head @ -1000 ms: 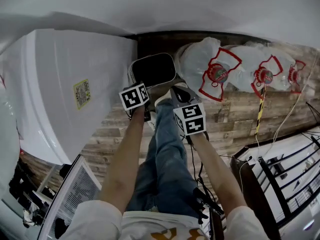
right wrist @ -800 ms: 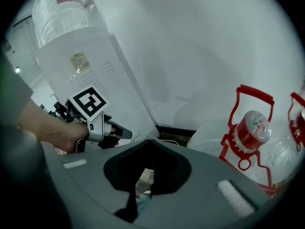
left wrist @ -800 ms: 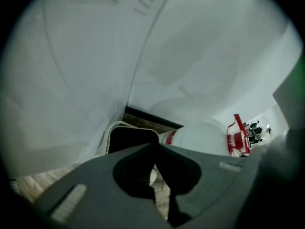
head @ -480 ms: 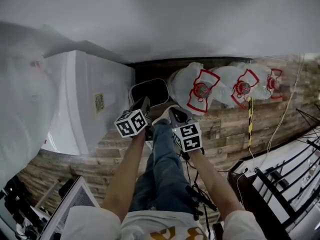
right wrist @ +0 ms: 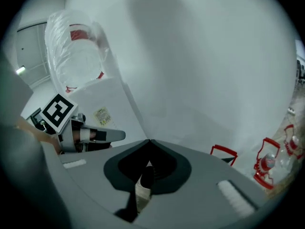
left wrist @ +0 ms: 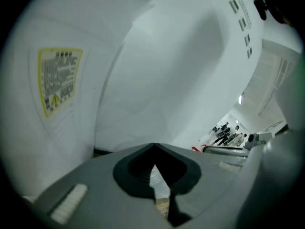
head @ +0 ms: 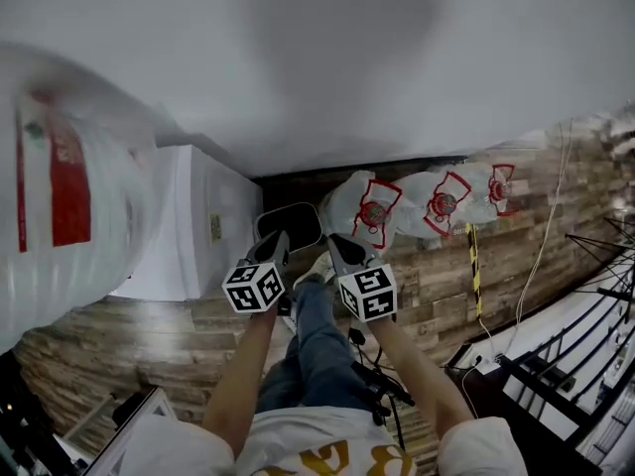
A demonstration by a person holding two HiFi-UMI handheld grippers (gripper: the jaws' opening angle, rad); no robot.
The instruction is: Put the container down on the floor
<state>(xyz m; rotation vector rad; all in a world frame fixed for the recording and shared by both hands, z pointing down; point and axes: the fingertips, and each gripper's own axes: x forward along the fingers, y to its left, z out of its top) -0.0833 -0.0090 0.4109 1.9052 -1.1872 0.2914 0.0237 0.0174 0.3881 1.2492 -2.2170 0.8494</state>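
The container [head: 291,227], a dark tub with a white rim, stands on the wood-plank floor [head: 129,335] beside a white appliance. Both grippers hover just on the near side of it and touch nothing. In the head view my left gripper [head: 280,243] points at the tub's near rim, and my right gripper [head: 335,245] is next to it. In the left gripper view the left gripper [left wrist: 154,146] has its jaws together on nothing. The right gripper [right wrist: 148,141] is shut too, with the left gripper [right wrist: 112,135] showing beside it. Neither gripper view shows the tub.
A white appliance [head: 193,221] stands left of the tub. Wrapped packs of water bottles [head: 417,204] lie along the wall to the right, and another wrapped pack [head: 69,186] looms at the far left. A black rack [head: 580,355] and cables [head: 541,246] fill the right side.
The head view has tilted up towards the wall, so the tub looks smaller and farther off. Both grippers have pulled back from it and stay shut.
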